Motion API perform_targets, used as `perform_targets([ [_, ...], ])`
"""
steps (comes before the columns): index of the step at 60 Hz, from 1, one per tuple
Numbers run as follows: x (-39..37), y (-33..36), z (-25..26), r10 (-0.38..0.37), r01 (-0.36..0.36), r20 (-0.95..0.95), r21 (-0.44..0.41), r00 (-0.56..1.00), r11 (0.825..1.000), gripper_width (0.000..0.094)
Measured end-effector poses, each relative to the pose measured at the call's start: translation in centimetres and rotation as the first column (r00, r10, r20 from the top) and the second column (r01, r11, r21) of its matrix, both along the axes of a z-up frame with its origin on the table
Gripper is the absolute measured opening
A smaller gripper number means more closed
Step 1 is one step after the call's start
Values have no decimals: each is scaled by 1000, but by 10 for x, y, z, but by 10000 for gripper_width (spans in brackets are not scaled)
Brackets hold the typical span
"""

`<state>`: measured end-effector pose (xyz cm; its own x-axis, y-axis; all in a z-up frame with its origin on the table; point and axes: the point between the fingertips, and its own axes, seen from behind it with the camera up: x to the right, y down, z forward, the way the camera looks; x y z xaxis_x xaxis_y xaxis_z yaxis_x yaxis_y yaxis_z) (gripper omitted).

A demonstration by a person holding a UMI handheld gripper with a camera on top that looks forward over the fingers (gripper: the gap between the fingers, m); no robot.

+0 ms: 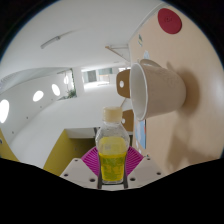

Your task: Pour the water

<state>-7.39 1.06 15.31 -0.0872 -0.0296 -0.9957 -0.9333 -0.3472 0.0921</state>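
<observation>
Clamped between the gripper (pixel 113 172) and its pink pads sits a small bottle (pixel 112 152) of yellowish liquid, apparently uncapped, lifted near the tilted beige cup (pixel 158 88). Misaligned tipping could spill liquid past the cup's rim.
</observation>
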Motion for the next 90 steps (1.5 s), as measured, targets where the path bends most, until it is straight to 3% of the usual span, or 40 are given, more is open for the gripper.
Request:
perform_targets([
  [4,-7,2,7,40,-43,73,30,997,999,294],
  [7,-7,-7,33,58,-79,181,115,982,990,296],
  [8,7,-23,41,67,-107,227,169,972,980,296],
  [9,7,-11,54,22,-74,273,185,962,980,296],
  [10,23,-37,66,8,-89,320,240,947,967,295],
  [13,54,-12,94,-160,-8,493,320,855,947,296],
  [15,91,-11,108,-283,38,613,380,738,924,295],
  [17,143,-35,130,-405,52,698,467,591,882,296],
  [18,158,-23,131,-445,91,731,471,516,878,296],
  [21,210,-24,137,-524,130,801,509,291,851,296],
  [23,246,-38,135,-535,130,828,520,166,844,293],
  [26,287,-41,124,-518,100,855,514,22,852,293],
  [34,330,-3,11,-270,97,953,285,-141,954,294],
  [41,323,12,-56,-174,38,971,182,-161,983,294],
  [50,322,16,-95,-101,17,976,106,-193,994,300],
  [56,334,13,-90,-106,26,983,111,-153,994,298],
  [61,337,16,-88,-109,33,989,113,-102,993,363],
  [68,332,15,-92,-102,23,991,105,-83,994,532],
  [73,328,9,-96,-74,7,996,74,-57,997,882],
  [83,338,-29,-80,-93,15,995,94,-37,996,862],
  [90,327,-79,-73,-87,-41,996,87,-10,995,861],
])
